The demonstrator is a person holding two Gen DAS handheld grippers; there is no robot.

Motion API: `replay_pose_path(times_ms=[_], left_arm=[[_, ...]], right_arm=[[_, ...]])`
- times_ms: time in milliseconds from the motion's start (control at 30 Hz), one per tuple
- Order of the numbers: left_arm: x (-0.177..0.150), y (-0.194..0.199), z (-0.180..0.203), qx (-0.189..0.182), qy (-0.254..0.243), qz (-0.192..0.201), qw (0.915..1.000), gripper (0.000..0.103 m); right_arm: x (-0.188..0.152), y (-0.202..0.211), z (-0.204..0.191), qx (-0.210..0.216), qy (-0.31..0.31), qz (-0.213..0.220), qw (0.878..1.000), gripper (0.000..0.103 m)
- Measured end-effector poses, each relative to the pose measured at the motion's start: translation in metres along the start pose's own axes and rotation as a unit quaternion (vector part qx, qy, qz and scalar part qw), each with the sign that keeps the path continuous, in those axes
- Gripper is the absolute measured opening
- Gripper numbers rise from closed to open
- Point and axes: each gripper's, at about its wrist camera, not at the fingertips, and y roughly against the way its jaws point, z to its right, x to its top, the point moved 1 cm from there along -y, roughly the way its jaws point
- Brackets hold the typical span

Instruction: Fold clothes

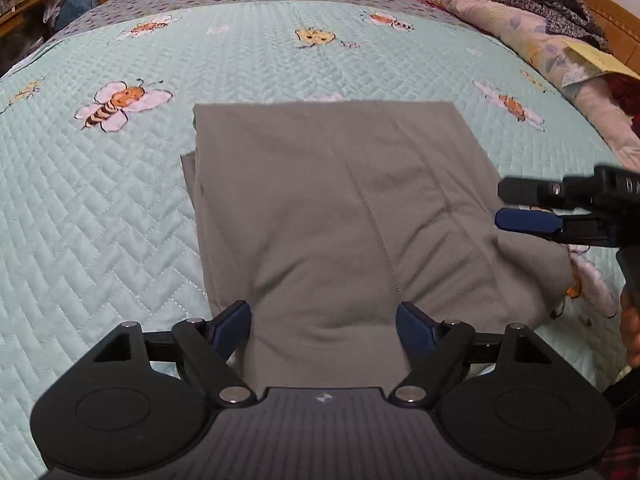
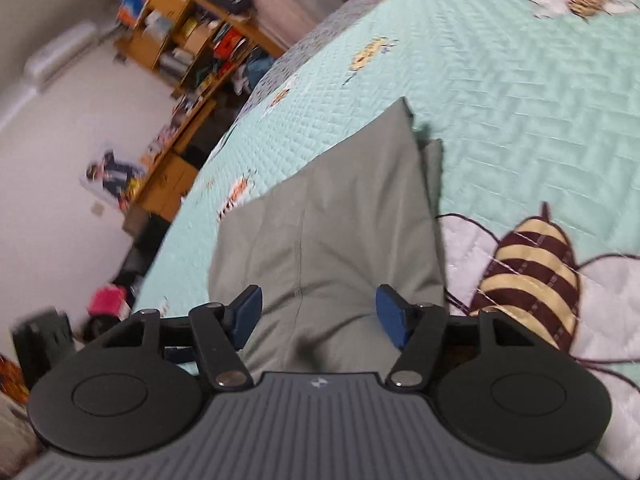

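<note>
**Both grippers open over folded grey garment on bed**

Left gripper (image 1: 323,322): jaws spread wide, blue fingertips (image 1: 232,322) on either side of the near edge of the grey garment (image 1: 340,200). Cloth visible in the gap between them; pads not pressing on it. Nothing gripped.

Right gripper (image 2: 318,314): jaws likewise apart, blue pads (image 2: 394,316) clear of the fabric below. Nothing gripped. Seen from the left wrist view at the right side of the garment (image 1: 520,206), one finger above the other, tips just over the garment's right edge. Part of a hand (image 1: 632,320) on the handle, at the right border of that view.

Grey garment: folded into a rough rectangle, flat on the mint quilted bedspread (image 1: 100,220), a stitched seam running along its length. Lower right corner rumpled and bulging; a lower layer showing past the left edge. In the right wrist view (image 2: 320,232), lying beside a large embroidered bee (image 2: 532,280).

Containers: wooden shelving (image 2: 188,36) beyond the bed, loaded with mixed items, too blurred to identify. At the head of the bed, a floral pillow (image 1: 500,20) with dark patterned clothing (image 1: 548,0) piled on it.
</note>
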Motion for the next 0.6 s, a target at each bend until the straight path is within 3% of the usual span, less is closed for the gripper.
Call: replay_pose_path(times_ms=[100,233,300,433,533,600], left_arm=[[0.006,0.012,-0.001,0.001,-0.005,0.039,0.9992,0.085],[-0.005,-0.016,-0.005,0.006,-0.001,-0.008,0.9999,0.089],[-0.013,-0.012,0.000,0.015,-0.018,0.006,0.9997,0.090],[-0.010,0.004,-0.016,-0.005,0.037,0.014,0.9992,0.082],[-0.003,0.018,-0.019,-0.010,0.049,0.063,0.9968,0.082],[0.002,0.008,-0.017,-0.011,0.045,0.057,0.9973,0.083]], right_arm=[[0.016,-0.004,-0.015,0.019,0.028,0.016,0.999,0.069],[0.020,-0.031,-0.013,0.031,0.029,-0.001,0.999,0.075],[0.012,-0.044,-0.003,0.019,0.021,-0.012,1.000,0.074],[0.010,-0.029,-0.004,0.031,0.006,-0.001,0.999,0.075],[0.009,-0.010,-0.009,0.083,0.015,0.020,0.996,0.076],[0.007,-0.013,-0.001,0.114,-0.010,0.009,0.993,0.077]])
